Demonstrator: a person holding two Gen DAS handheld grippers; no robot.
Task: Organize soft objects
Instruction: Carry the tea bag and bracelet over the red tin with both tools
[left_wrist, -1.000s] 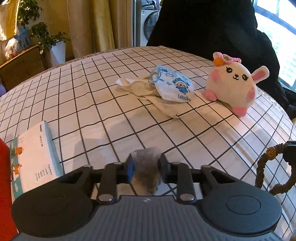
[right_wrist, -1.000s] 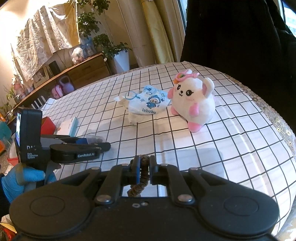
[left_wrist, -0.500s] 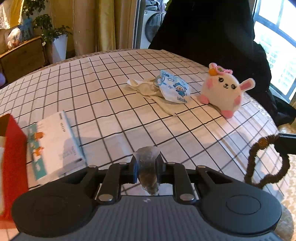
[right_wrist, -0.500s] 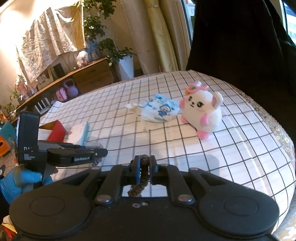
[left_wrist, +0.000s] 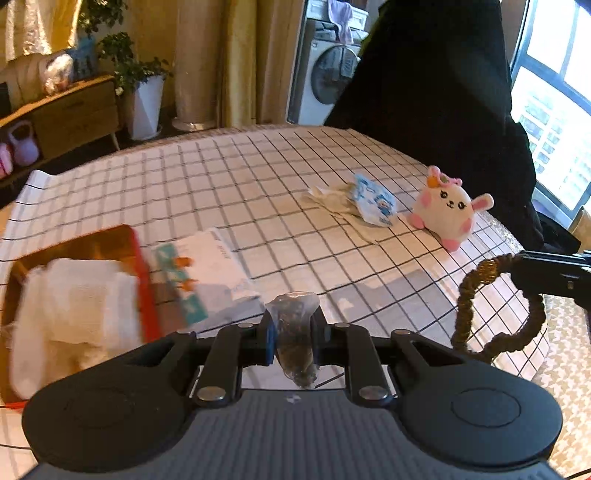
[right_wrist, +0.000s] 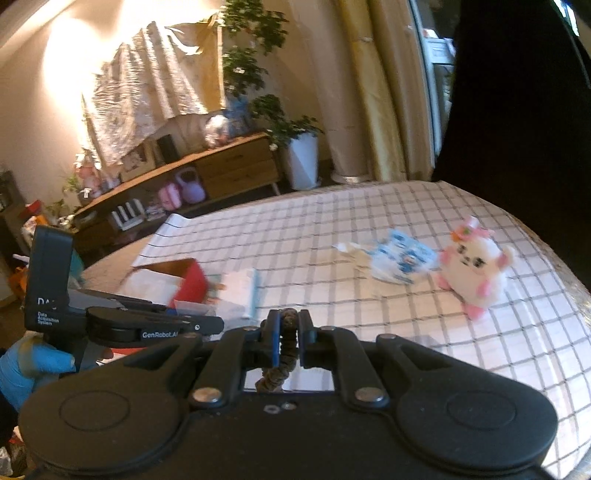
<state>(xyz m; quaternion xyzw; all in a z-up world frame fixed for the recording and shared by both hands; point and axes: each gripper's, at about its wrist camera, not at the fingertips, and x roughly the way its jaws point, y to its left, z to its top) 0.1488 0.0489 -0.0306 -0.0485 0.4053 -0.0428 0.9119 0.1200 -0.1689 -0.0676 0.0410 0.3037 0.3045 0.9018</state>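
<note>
Left gripper (left_wrist: 291, 334) fingers pinch a clear pouch (left_wrist: 294, 332); right gripper (right_wrist: 288, 343) fingers pinch a brown hair tie (left_wrist: 496, 306). Red box (left_wrist: 142, 280) sits left of the left fingers. Judgement: keep both pinches firm, release low inside the box.

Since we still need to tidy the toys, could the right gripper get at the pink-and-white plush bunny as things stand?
Probably not yet. The path across the checked tablecloth to the plush bunny looks free, but the right gripper is shut on a brown scrunchie, so it would likely have to put that down first.
</note>
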